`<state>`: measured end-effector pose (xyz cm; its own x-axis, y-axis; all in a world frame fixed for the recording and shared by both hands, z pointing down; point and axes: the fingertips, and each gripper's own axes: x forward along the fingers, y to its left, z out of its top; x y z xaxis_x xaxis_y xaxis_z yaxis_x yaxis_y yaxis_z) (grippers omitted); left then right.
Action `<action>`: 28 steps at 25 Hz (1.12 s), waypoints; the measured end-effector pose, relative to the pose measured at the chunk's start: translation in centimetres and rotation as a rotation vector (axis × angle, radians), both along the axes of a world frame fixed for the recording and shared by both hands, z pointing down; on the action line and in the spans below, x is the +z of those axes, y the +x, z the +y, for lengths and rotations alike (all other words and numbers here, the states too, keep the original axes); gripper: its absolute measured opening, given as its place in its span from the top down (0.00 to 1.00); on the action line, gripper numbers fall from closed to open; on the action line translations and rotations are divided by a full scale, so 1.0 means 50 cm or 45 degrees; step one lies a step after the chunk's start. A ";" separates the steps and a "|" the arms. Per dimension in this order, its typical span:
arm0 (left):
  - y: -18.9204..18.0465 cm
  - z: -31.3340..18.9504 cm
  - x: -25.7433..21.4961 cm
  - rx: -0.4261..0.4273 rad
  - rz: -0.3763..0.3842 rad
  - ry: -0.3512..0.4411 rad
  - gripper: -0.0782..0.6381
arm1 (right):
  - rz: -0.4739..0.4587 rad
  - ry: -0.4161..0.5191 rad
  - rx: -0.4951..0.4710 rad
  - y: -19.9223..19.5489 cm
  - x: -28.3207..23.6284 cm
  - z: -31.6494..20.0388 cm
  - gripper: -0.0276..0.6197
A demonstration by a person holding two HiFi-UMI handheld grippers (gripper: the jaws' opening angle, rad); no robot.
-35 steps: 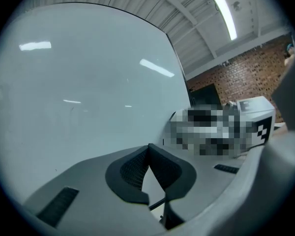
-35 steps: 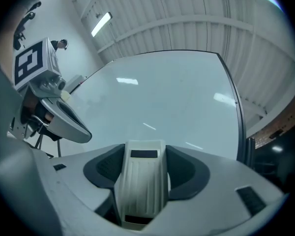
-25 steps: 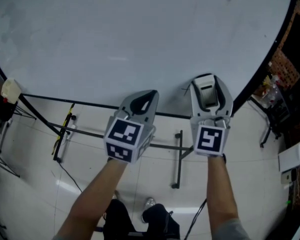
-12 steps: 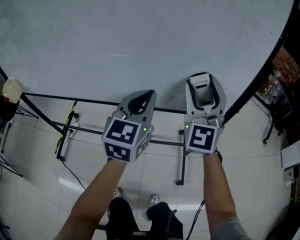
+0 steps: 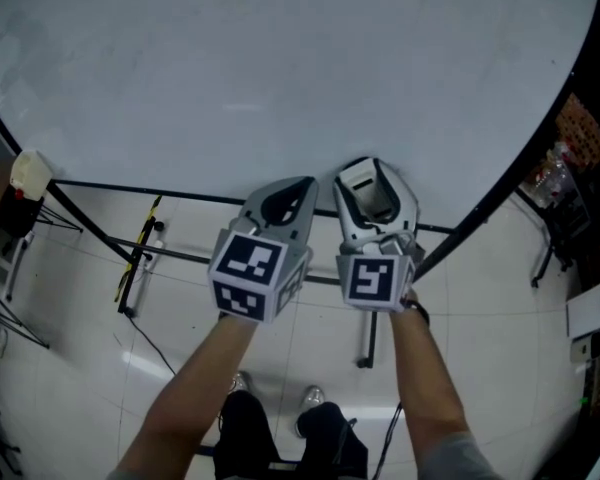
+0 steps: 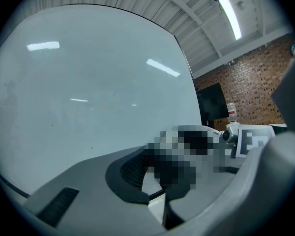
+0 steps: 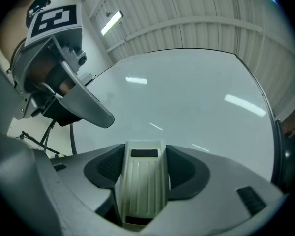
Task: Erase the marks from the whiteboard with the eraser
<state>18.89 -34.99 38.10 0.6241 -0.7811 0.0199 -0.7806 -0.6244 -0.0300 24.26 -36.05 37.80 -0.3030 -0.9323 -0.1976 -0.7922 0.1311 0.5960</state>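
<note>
The whiteboard (image 5: 280, 68) fills the upper head view; its surface looks nearly clean, with only faint smudges at the top left. My right gripper (image 5: 369, 171) is shut on a cream ribbed eraser (image 5: 370, 194), which is held at the board's lower edge. In the right gripper view the eraser (image 7: 142, 181) sits between the dark pads (image 7: 108, 168) facing the board (image 7: 187, 97). My left gripper (image 5: 291, 192) is just left of it, jaws together with nothing between them, tips near the board's bottom edge. It also shows as the left gripper (image 7: 64, 82) in the right gripper view.
The board's black stand legs (image 5: 130, 268) and a crossbar run over the tiled floor below. A cream object (image 5: 28, 173) sits at the far left. Shelving and clutter (image 5: 565, 178) stand at the right, past the board's edge. The person's feet (image 5: 310, 398) are below.
My right gripper has slid left along the board's lower edge with the eraser, ending close beside the left gripper. The left gripper has barely moved.
</note>
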 end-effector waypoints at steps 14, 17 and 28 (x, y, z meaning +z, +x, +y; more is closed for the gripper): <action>0.037 0.004 0.004 0.052 -0.011 -0.010 0.90 | -0.115 0.168 0.147 0.168 -0.089 0.019 0.56; 0.043 0.001 0.009 0.064 -0.033 -0.012 0.90 | -0.180 0.193 0.202 0.214 -0.104 0.026 0.56; 0.009 -0.012 0.001 0.073 -0.033 -0.001 0.90 | -0.398 0.185 0.182 0.154 -0.081 0.010 0.56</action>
